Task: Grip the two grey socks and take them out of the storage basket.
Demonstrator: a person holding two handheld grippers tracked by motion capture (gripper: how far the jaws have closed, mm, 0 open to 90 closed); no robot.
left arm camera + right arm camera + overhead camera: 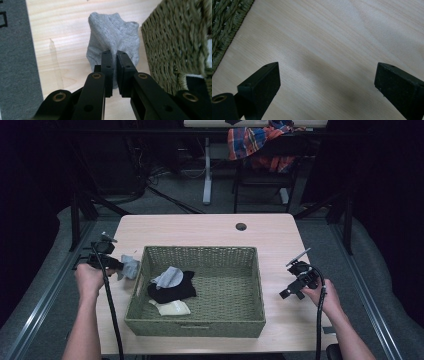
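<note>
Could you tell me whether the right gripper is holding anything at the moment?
No, the right gripper has its jaws spread wide apart in its own view, with bare wooden table between them.

My table is pale wood with a round cable hole near its far edge, and it stands on grey floor. A green wicker basket sits on it — about mid-table, nearer my side. Just left of the basket a grey sock hangs over bare wood — I cannot tell if it touches the top.
</note>
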